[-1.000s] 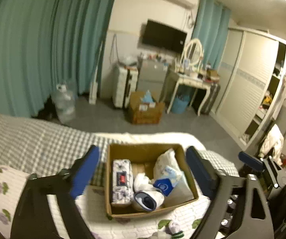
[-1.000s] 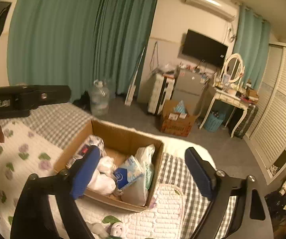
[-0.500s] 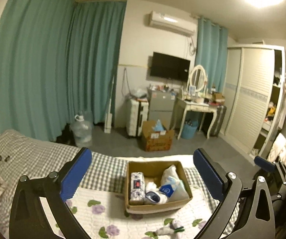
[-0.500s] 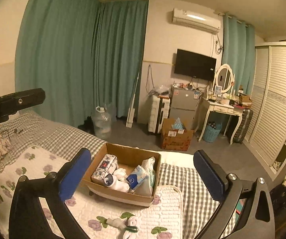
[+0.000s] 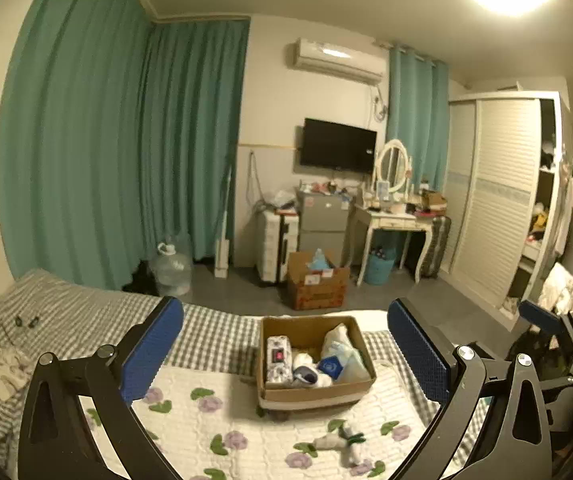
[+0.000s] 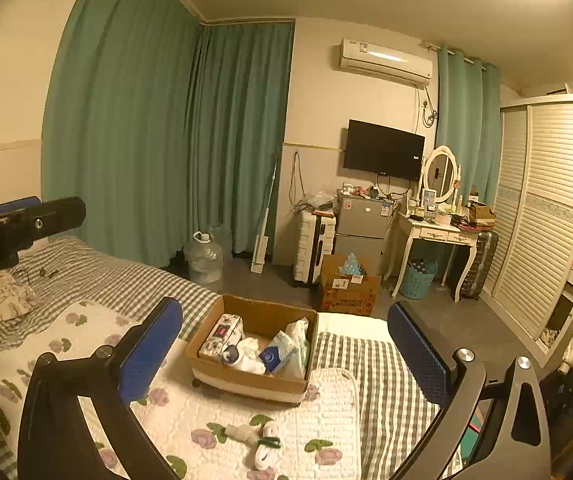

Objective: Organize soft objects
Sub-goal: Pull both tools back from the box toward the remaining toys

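The cardboard box (image 5: 316,390) of soft objects (a patterned pouch (image 5: 278,358), rolled socks (image 5: 306,372), tissue packs (image 5: 342,354)) sits on the bed's floral quilt (image 5: 214,432), ahead of both tongs and framed between their blue pads. Nearer the tongs, loose white socks (image 6: 260,442) lie on the quilt. The left tongs (image 5: 286,352) and right tongs (image 6: 286,350) are both spread wide, grasping nothing. Beyond the box stand teal curtains (image 6: 166,140).
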{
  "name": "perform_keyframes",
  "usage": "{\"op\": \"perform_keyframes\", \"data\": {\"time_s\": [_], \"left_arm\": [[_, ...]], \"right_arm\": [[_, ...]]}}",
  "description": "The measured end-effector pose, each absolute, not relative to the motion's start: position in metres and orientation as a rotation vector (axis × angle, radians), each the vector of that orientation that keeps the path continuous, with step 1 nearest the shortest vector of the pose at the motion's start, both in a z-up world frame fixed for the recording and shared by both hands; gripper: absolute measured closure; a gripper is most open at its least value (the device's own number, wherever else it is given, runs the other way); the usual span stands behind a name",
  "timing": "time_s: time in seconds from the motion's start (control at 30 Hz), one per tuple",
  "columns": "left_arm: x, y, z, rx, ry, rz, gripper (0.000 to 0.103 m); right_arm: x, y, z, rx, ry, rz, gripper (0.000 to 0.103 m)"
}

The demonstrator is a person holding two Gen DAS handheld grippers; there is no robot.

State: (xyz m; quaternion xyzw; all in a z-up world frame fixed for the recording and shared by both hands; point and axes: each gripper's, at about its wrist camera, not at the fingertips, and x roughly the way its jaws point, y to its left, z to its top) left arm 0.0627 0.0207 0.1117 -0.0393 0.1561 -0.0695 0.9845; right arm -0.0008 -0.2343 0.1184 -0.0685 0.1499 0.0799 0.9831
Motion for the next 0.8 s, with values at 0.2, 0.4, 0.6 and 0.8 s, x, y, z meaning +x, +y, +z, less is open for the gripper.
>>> {"op": "perform_keyframes", "data": {"time_s": [0.2, 0.4, 0.6, 0.8], "left_arm": [[0.052, 0.02, 0.103, -0.07, 0.286, -0.092, 0.0], [0.052, 0.02, 0.091, -0.062, 0.289, -0.093, 0.0], [0.053, 0.018, 0.077, -0.06, 0.311, -0.092, 0.0], [0.066, 0.016, 0.05, -0.088, 0.381, -0.107, 0.0]], "right_arm": [[-0.015, -0.235, 0.107, -0.133, 0.323, 0.166, 0.0], [-0.017, -0.24, 0.09, -0.116, 0.355, 0.171, 0.0], [-0.011, -0.24, 0.071, -0.146, 0.385, 0.157, 0.0], [0.001, -0.238, 0.044, -0.159, 0.442, 0.173, 0.0]]}}
